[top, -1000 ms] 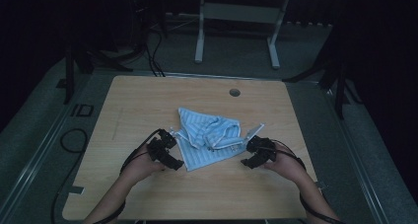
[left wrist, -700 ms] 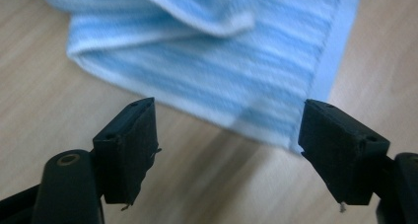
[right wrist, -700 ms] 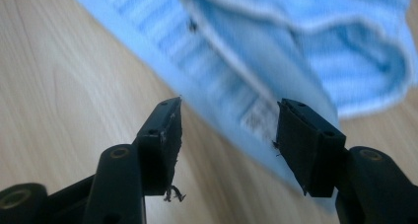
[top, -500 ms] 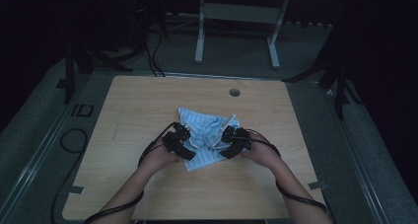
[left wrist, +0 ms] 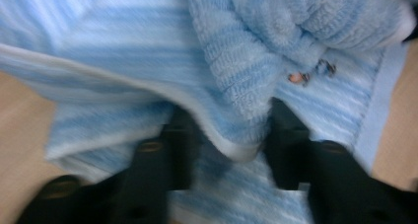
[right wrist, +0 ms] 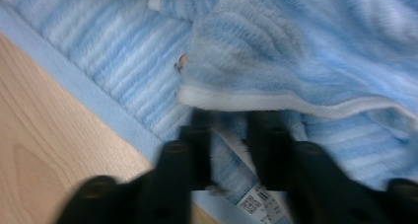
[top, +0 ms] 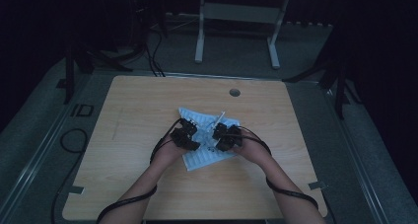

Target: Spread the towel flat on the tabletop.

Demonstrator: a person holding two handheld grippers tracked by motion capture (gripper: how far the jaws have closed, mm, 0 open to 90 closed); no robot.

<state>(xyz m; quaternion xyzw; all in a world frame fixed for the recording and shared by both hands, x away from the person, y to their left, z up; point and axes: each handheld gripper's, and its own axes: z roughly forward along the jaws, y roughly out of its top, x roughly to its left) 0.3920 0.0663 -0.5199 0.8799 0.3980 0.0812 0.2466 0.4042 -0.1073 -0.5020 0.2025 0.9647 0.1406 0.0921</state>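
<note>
Left gripper (top: 186,133): jaws just closing, a folded edge of the towel (top: 203,157) between them; grip not clear from the blur. Right gripper (top: 223,135): jaws just closing, narrow, towel hem and label strip between them. Towel: blue-striped, rumpled, mid-table (top: 123,184), under both grippers. Label (right wrist: 261,204): white, printed code, at the hem.

We're in a dim lab or recording studio here: one pale wooden bench (top: 148,184) with a round cable hole (top: 234,92), standing on grey carpet (top: 34,140). Black cables (top: 148,56) snake across the floor, dark stands (top: 69,71) flank the sides, and a white desk frame (top: 236,31) waits behind.
</note>
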